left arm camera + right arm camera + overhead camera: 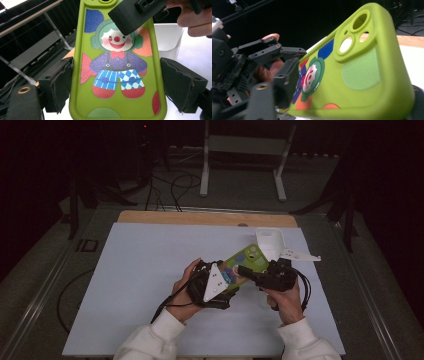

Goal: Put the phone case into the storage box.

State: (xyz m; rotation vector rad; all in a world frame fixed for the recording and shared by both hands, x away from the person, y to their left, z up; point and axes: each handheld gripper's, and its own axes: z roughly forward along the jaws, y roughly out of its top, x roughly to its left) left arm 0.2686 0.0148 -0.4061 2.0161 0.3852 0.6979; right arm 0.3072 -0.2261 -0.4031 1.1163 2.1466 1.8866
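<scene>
High view: above the pale table point(150, 285), the left gripper point(226, 279) and right gripper point(248, 271) meet at a green phone case point(245, 262); left gripper view: its jaws clamp the case's long edges; right gripper view: jaws bracket the camera end, contact unclear.

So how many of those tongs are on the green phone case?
2. The left tongs flank the green phone case near its bottom end; the right tongs reach over its camera end. Contact itself is unclear.
</scene>
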